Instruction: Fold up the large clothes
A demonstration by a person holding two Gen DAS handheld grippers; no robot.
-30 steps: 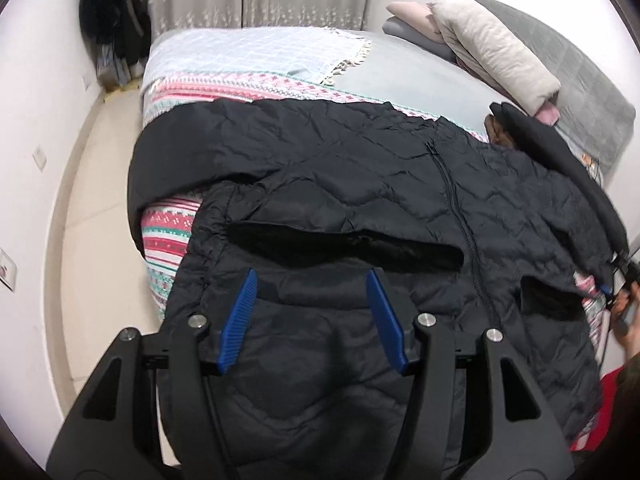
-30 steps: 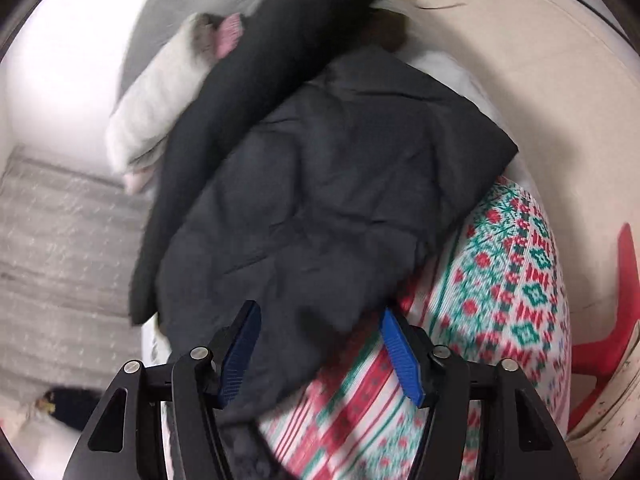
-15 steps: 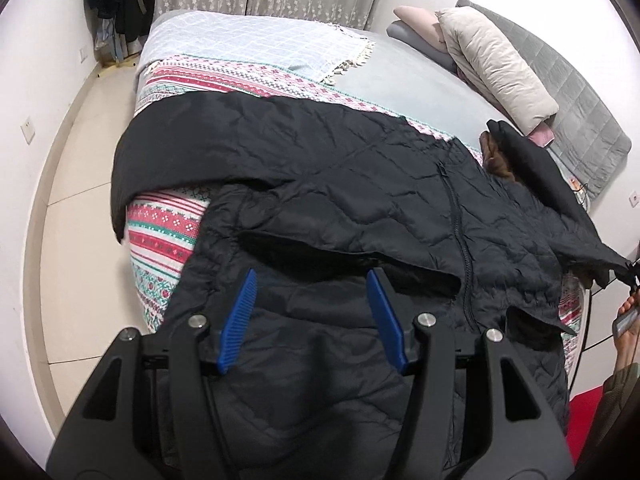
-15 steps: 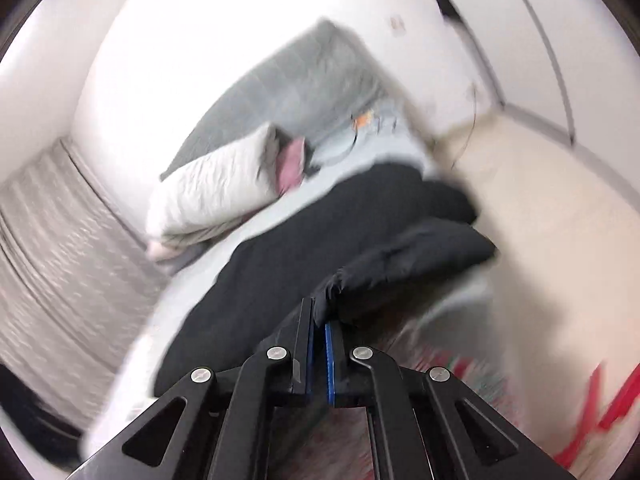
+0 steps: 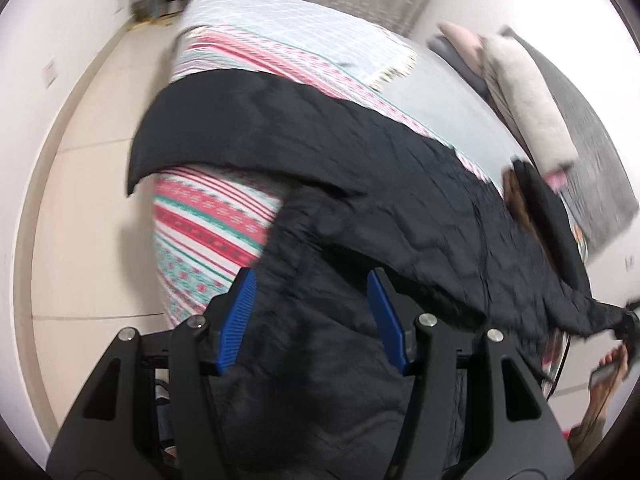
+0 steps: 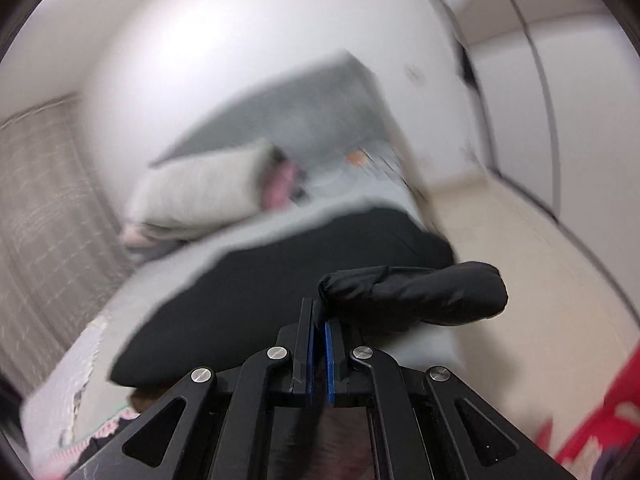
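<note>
A large black quilted jacket (image 5: 400, 184) lies spread over the near corner of the bed, one sleeve draped off the left side. My left gripper (image 5: 312, 304) is open, its blue pads straddling the jacket's lower panel. My right gripper (image 6: 318, 320) is shut on the end of the jacket's other sleeve (image 6: 420, 292) and holds it up above the bed; that sleeve end also shows stretched out at the far right in the left wrist view (image 5: 592, 316).
The bed carries a red, green and white patterned blanket (image 5: 208, 216), a pale checked throw (image 5: 280, 36) and pillows (image 5: 528, 92) by a grey headboard (image 6: 304, 108). Beige floor (image 5: 80, 240) lies to the left. A red object (image 6: 600, 420) sits at the lower right.
My right gripper stays shut on the sleeve end and has lifted it higher. My left gripper has swung right and closer over the jacket, still open.
</note>
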